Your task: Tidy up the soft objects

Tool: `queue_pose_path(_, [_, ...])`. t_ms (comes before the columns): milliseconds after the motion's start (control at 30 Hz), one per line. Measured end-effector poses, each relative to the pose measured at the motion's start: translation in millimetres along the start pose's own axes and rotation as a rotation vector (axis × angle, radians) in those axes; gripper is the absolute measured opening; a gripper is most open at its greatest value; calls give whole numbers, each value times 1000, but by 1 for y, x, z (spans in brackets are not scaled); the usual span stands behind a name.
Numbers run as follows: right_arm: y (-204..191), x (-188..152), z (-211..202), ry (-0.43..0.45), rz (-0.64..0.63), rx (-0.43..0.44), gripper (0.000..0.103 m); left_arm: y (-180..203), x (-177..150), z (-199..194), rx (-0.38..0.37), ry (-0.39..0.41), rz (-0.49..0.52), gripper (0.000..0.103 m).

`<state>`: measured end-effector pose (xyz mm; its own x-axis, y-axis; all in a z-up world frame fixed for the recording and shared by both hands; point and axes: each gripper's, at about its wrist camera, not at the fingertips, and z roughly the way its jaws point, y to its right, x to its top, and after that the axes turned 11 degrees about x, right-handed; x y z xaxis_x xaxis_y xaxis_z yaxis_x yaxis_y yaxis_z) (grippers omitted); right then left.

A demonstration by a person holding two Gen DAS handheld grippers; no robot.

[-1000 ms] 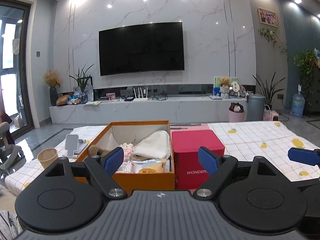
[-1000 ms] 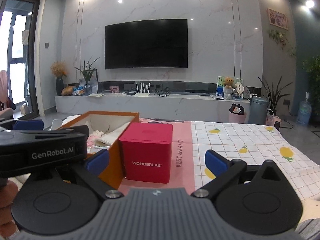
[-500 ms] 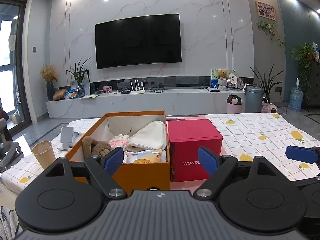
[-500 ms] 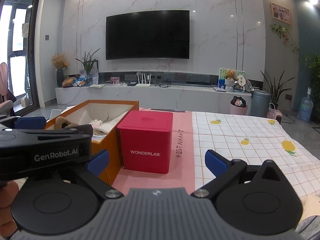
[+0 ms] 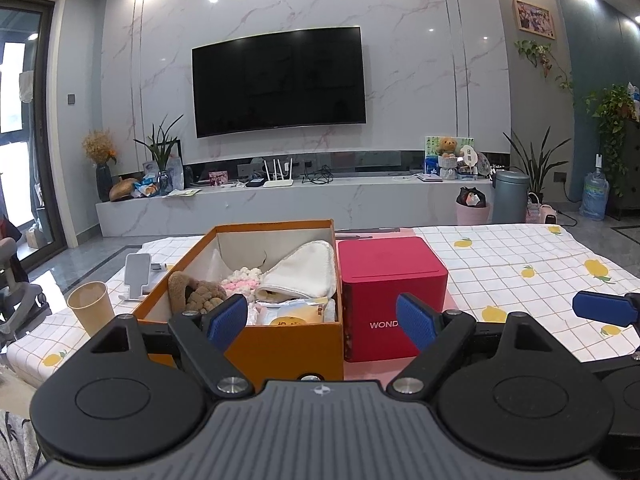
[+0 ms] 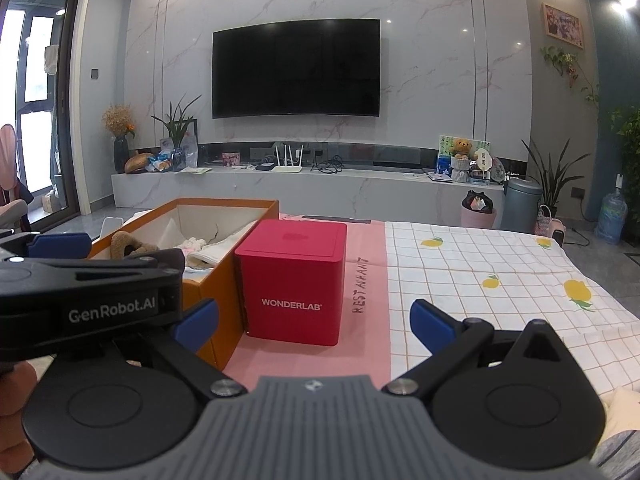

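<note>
An open orange box [image 5: 280,336] stands on the table and holds soft things: a brown plush [image 5: 196,294], a pink-and-white fluffy piece [image 5: 240,278], a folded white cloth [image 5: 302,274] and flat packets [image 5: 296,314]. A closed red cube box [image 5: 390,296] marked WONDERLAB touches its right side. My left gripper [image 5: 322,322] hovers open in front of both boxes, holding nothing. My right gripper [image 6: 314,322] is open and empty before the red cube box [image 6: 294,282], beside the orange box [image 6: 224,240]. The left gripper's body [image 6: 88,292] fills the right wrist view's left side.
A paper cup [image 5: 90,308] and a phone on a stand [image 5: 138,276] sit left of the orange box. The table has a checked lemon-print cloth [image 6: 500,276] and a pink mat [image 6: 360,292]. Beyond are a marble TV bench [image 5: 320,204] and a wall TV.
Both grippers have risen and tipped slightly, so the boxes sit lower in view and more of the orange box's inside shows. Both grippers stay open.
</note>
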<state>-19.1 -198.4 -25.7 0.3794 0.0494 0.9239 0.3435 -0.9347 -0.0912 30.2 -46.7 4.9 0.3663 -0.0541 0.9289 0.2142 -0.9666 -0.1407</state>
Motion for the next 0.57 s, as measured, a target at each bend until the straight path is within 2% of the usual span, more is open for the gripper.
queue_pose_path(567, [1, -1, 1, -6, 5, -3, 100, 1, 0, 1, 10, -12, -6, 99])
